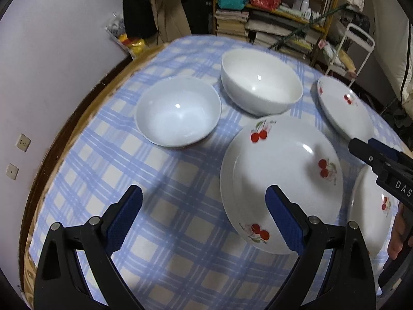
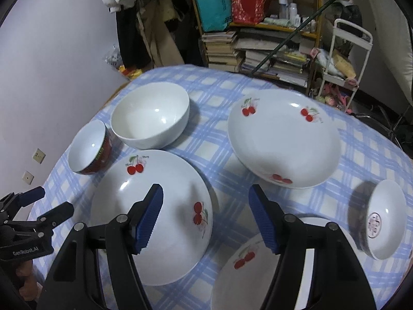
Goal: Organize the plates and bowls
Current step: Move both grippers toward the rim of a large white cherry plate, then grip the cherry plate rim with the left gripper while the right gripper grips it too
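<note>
On the blue checked tablecloth [image 1: 160, 206] stand three cherry-print plates: a near one [image 1: 281, 180] [image 2: 155, 217], a far one [image 1: 343, 106] [image 2: 284, 139] and a third at the right [image 1: 371, 214] [image 2: 247, 273]. A large white bowl [image 1: 260, 82] [image 2: 151, 115] stands at the back. A smaller bowl [image 1: 178, 111], red outside [image 2: 89, 149], stands left of it. Another small bowl [image 2: 384, 219] is at the far right. My left gripper [image 1: 204, 219] [image 2: 46, 204] is open and empty, left of the near plate. My right gripper [image 2: 206, 219] [image 1: 361, 144] is open and empty, above the gap between plates.
A wooden table edge [image 1: 67, 139] and a pale wall [image 1: 51, 51] run along the left. Behind the table stand a cluttered yellow shelf with books and bags [image 2: 260, 33] and a white metal cart [image 2: 343, 59].
</note>
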Demonstrator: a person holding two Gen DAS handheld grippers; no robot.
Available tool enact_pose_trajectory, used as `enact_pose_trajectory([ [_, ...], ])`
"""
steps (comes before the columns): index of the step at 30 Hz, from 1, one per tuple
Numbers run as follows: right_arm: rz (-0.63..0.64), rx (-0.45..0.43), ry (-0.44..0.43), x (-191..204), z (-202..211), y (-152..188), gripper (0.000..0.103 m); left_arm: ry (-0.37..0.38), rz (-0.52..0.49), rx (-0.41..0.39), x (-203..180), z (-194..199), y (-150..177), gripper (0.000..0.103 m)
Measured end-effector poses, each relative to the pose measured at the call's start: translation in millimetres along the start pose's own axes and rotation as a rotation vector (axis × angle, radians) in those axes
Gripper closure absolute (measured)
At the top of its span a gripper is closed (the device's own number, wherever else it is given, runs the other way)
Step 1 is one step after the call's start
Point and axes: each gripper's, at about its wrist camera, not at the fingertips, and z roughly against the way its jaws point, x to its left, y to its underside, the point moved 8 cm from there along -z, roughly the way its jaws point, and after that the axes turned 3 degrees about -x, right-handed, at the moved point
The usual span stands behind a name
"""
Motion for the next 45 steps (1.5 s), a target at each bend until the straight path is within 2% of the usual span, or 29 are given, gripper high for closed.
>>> enact_pose_trajectory([
  [3, -0.001, 0.025, -0.008, 0, -15, 3, 0.032, -0.001, 0.009, 0.036, -1, -14, 3, 0.008],
  [5, 0.007, 0.047, -0.010, 0, -24, 6, 0.044, 0.004, 0.038, 0.063, 0, -23, 7, 0.008],
  [7, 0.016, 0.062, -0.005, 0, -31, 9, 0.045, 0.023, 0.052, 0.096, -2, -32, 12, 0.010],
  [9, 0.009, 0.073, -0.013, -1, -36, 10, 0.046, 0.021, 0.040, 0.109, -4, -37, 15, 0.017],
  [12, 0.005, 0.088, -0.025, -1, -42, 10, 0.058, 0.025, 0.035, 0.118, -8, -43, 16, 0.026],
  [15, 0.007, 0.096, -0.021, -2, -45, 12, 0.076, 0.075, 0.028, 0.118, -16, -44, 13, 0.044],
  [16, 0.001, 0.100, -0.027, -2, -45, 13, 0.080, 0.083, 0.027, 0.116, -18, -45, 13, 0.055],
  [17, -0.007, 0.104, -0.033, -3, -46, 15, 0.081, 0.088, 0.028, 0.118, -19, -46, 12, 0.064],
  [18, -0.016, 0.107, -0.039, -4, -47, 15, 0.081, 0.090, 0.032, 0.125, -19, -49, 13, 0.065],
  [22, -0.045, 0.120, -0.066, -7, -52, 16, 0.088, 0.137, 0.099, 0.188, -13, -63, 19, 0.081],
  [26, -0.052, 0.133, -0.080, -5, -55, 18, 0.094, 0.196, 0.168, 0.200, -8, -68, 19, 0.089],
  [31, -0.040, 0.130, -0.077, -3, -57, 18, 0.094, 0.199, 0.161, 0.196, -7, -69, 18, 0.090],
  [38, -0.014, 0.127, -0.059, -1, -54, 21, 0.093, 0.165, 0.121, 0.168, -13, -61, 16, 0.090],
  [45, -0.003, 0.136, -0.062, 5, -47, 27, 0.093, 0.147, 0.123, 0.172, -7, -51, 22, 0.090],
])
